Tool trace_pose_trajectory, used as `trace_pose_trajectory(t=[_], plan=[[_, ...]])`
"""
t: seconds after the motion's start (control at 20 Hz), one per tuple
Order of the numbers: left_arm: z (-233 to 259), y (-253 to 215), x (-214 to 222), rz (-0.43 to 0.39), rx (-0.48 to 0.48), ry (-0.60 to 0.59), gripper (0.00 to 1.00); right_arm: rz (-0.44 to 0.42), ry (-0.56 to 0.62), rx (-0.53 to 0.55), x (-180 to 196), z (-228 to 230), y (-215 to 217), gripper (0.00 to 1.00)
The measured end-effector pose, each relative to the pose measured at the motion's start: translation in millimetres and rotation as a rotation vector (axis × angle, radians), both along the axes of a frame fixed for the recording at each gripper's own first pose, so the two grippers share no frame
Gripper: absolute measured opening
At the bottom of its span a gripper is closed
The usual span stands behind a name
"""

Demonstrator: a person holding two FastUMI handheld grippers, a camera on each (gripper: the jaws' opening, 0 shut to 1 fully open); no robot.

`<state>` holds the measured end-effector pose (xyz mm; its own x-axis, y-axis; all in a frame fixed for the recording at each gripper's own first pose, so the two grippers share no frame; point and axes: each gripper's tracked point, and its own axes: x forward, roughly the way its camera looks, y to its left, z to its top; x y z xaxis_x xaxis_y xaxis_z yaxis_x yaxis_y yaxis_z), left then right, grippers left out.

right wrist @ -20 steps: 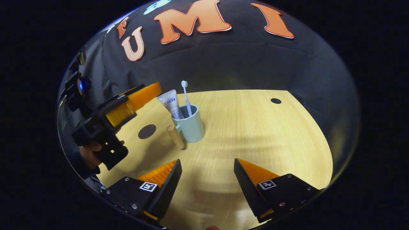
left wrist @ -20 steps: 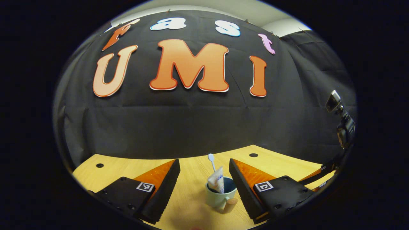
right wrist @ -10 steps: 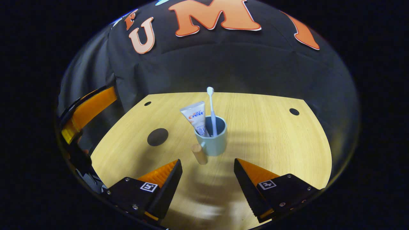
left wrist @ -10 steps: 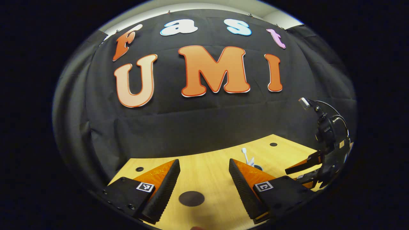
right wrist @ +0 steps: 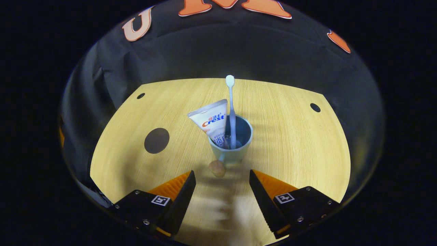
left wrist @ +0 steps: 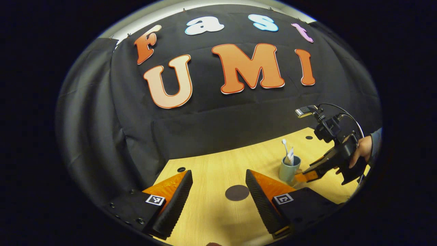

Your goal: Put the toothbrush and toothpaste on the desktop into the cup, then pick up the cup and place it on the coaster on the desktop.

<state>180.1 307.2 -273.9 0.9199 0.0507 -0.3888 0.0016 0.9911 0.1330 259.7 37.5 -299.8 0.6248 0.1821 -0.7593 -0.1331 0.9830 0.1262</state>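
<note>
The pale green cup point(right wrist: 232, 150) stands upright on the wooden desktop point(right wrist: 290, 143), with its wooden handle point(right wrist: 217, 167) pointing at me. The white toothbrush point(right wrist: 231, 102) and the toothpaste tube point(right wrist: 212, 121) stick out of the cup. My right gripper point(right wrist: 222, 186) is open, just short of the handle, with nothing between its fingers. The dark round coaster point(right wrist: 156, 140) lies flat to the cup's left. In the left gripper view the coaster point(left wrist: 237, 192) lies just ahead of my open left gripper point(left wrist: 218, 186). Farther right stand the cup point(left wrist: 289, 168) and the right gripper point(left wrist: 312, 171), held by a hand point(left wrist: 362, 148).
Small dark holes sit near the desktop's far corners point(right wrist: 315, 107) point(right wrist: 140, 96). The black cloth wall point(right wrist: 239, 51) closes off the back of the desk. A cable point(left wrist: 344, 112) loops above the right gripper's camera mount.
The right gripper has swung to face the cup and moved close to its handle. The left gripper has drawn away to the left, so the cup now stands far to its right.
</note>
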Motion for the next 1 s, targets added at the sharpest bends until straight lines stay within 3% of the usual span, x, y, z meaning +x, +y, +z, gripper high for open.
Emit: trace_pose_trajectory(t=[0.4, 0.45, 0.5, 0.55, 0.9, 0.95, 1.0], plan=[[-3, 26, -22, 0.028, -0.042, 0.051, 0.98, -0.115, 0.211, -0.016, 22, -22, -5, 0.88], [-4, 33, -21, 0.037, -0.052, 0.058, 0.98, -0.128, 0.239, -0.026, 26, -26, -6, 0.86], [-5, 38, -20, 0.046, -0.057, 0.061, 0.98, -0.137, 0.254, -0.035, 29, -29, -8, 0.78], [-6, 43, -18, 0.055, -0.061, 0.065, 1.0, -0.151, 0.269, -0.039, 32, -32, -9, 0.82], [-8, 70, -9, 0.097, -0.089, 0.071, 1.0, -0.218, 0.38, 0.01, 34, -49, 0, 0.46], [-9, 72, -8, 0.099, -0.093, 0.071, 1.0, -0.224, 0.372, 0.012, 37, -47, 0, 0.29], [-9, 74, -6, 0.1, -0.096, 0.072, 1.0, -0.228, 0.373, 0.011, 39, -48, -1, 0.28]])
